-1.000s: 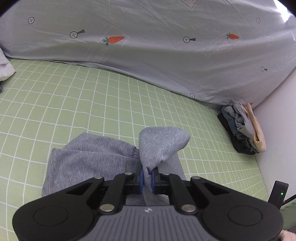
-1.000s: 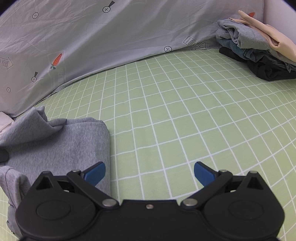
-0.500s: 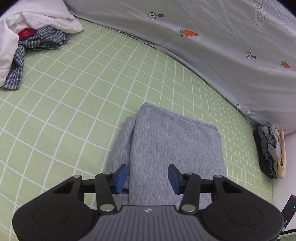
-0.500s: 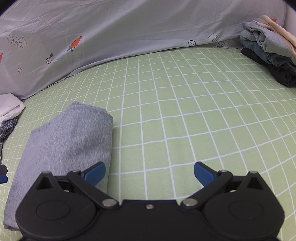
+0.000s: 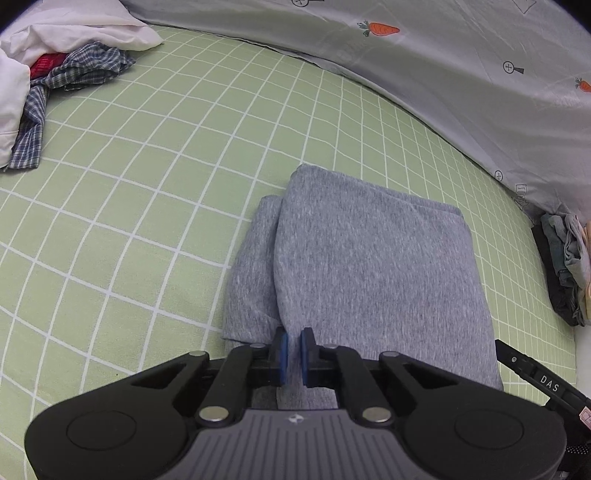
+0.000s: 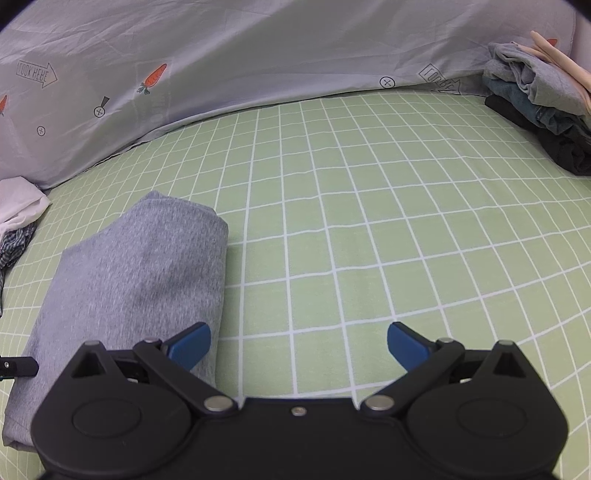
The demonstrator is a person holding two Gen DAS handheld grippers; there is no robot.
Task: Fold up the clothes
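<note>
1. The grey garment (image 5: 373, 266) lies folded into a thick rectangle on the green checked sheet (image 5: 147, 177), filling the lower middle of the left wrist view and the lower left of the right wrist view.
2. A narrower under-layer of the same grey cloth pokes out along the bundle's left edge in the left wrist view.
3. The left gripper (image 5: 292, 352) sits at the near edge of the bundle, bottom centre of its frame, with its blue pads drawn almost together and a ridge of grey fabric pinched in the slim gap between them.
4. The right gripper (image 6: 298, 345) is spread wide at the bottom of its frame, nothing between its blue fingertips (image 6: 188, 345); the left tip overlaps the garment's right edge, the other is over bare sheet.
5. A grey bed cover (image 5: 461, 70) printed with carrots and arrows rises along the top of both views.
6. In the upper left of the left wrist view a plaid shirt (image 5: 66, 88) is heaped beside white cloth (image 5: 55, 33), with a bit of red showing.
7. A stack of folded clothes (image 6: 539, 103) sits at the upper right of the right wrist view, well apart from the grey bundle.
</note>
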